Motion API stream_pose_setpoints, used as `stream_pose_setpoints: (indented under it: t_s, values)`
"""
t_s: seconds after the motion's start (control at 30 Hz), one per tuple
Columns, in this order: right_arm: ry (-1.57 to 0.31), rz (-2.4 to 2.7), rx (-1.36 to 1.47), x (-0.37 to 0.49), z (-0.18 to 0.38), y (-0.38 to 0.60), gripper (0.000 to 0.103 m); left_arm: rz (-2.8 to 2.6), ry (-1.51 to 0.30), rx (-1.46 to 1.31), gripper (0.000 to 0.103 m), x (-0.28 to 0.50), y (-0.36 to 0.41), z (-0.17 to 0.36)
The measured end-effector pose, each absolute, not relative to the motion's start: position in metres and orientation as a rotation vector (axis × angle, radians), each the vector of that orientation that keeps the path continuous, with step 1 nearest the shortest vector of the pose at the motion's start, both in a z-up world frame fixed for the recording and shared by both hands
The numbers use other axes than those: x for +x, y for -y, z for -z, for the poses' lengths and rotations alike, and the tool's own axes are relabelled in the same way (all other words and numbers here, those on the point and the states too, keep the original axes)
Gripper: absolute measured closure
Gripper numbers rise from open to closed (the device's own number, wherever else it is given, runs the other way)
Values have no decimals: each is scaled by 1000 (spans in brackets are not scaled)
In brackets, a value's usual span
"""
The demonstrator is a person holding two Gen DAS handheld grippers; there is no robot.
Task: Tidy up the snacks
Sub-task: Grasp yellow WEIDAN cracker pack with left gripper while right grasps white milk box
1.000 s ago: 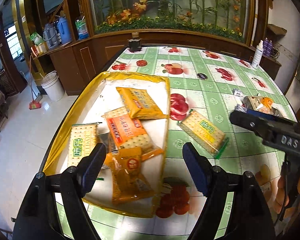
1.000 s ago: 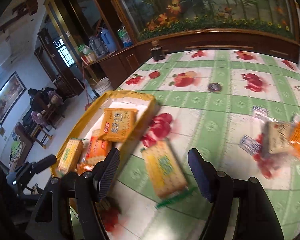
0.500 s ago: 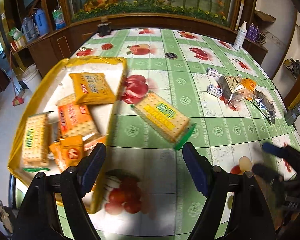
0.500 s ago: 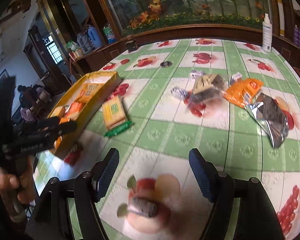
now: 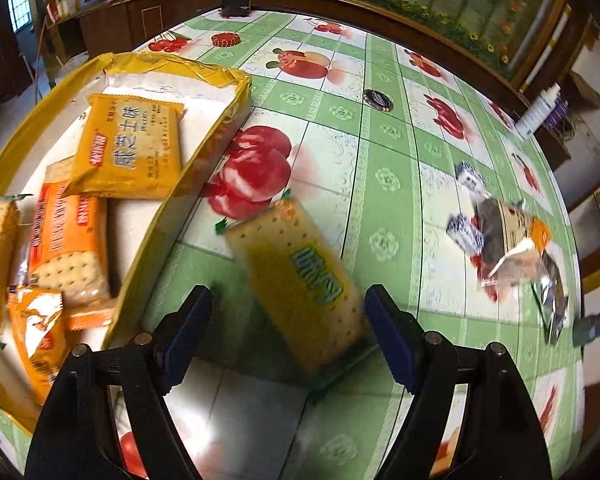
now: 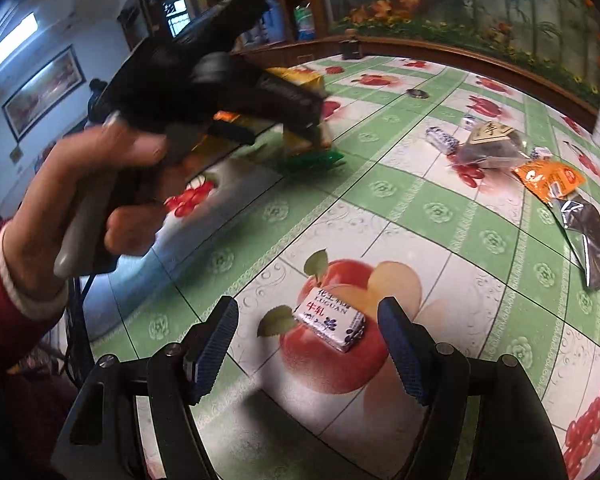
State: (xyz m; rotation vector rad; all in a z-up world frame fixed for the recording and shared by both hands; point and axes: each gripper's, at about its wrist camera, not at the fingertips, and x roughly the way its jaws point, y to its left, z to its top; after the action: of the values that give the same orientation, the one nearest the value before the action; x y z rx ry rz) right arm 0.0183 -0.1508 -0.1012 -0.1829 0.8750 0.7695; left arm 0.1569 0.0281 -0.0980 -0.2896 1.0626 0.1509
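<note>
The left claw (image 5: 288, 332) stands with its jaws apart and empty, the green-labelled cracker pack (image 5: 300, 280) lying between them at lower centre of the frame, not yet pinched; its long axis runs from upper left to lower right, skewed to the jaws, so a slight roll looks needed; the yellow tray (image 5: 204, 152) lies just beside it, to the left. The right claw (image 6: 306, 348) is likewise apart and empty, a small wrapped candy (image 6: 330, 320) on the tabletop (image 6: 440, 216) between its pads (image 6: 214, 348); loose snack bags (image 6: 540, 168) wait upper right.
</note>
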Motion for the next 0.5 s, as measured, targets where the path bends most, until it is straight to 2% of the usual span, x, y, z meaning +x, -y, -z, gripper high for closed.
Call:
stream_pose_setpoints:
  t_s: [0.17,0.2,0.23,0.37,0.47,0.5]
  values:
    - [-879,-761,-211,22,105,153,34,-171,-1079,-224,22,173,-15,105]
    - [-878,-759,-218,23,105,153,36,-156,-1070,-210,22,172,-12,105]
    - [-872,-752,-231,23,105,154,42,-134,-1058,-185,24,170,-8,105]
    - [-864,-745,-247,26,105,159,57,-61,-1030,-56,58,163,9,103]
    - [-860,-737,-270,27,105,161,66,-8,-1023,-38,59,156,12,101]
    - [-861,-738,-274,27,105,161,66,6,-1020,-39,59,152,11,101]
